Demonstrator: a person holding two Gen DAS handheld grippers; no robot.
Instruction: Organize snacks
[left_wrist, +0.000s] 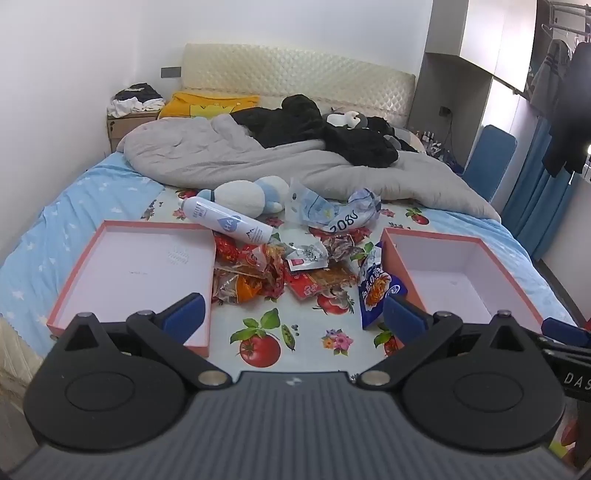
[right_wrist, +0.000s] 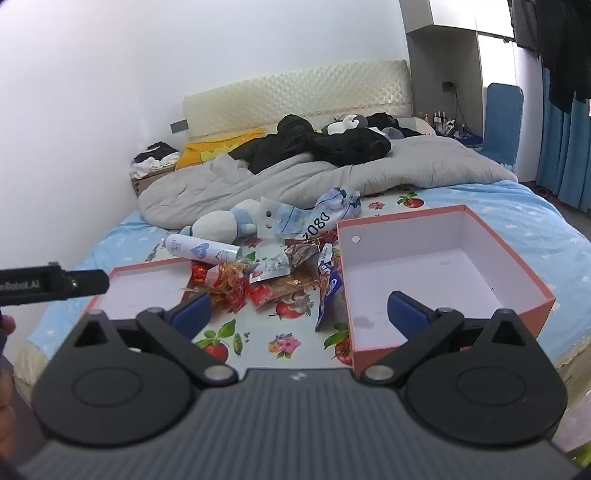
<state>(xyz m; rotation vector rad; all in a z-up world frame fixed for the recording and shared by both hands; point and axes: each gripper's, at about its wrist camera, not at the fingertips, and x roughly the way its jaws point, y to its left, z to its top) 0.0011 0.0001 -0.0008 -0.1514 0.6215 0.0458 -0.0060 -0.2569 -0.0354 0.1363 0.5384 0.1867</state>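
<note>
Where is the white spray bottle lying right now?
In the left wrist view the white spray bottle lies on its side just behind the snack pile, beside the shallow pink tray and in front of the plush toy.

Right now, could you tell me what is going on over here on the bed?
A person holds a tool in each hand over the bed, sorting snacks. Both the left tool and the right tool are open and empty. The snack pile lies loose between two pink boxes: a shallow one and a deeper one. Both boxes hold nothing yet. A white bottle and a plush toy lie behind the pile.
</note>
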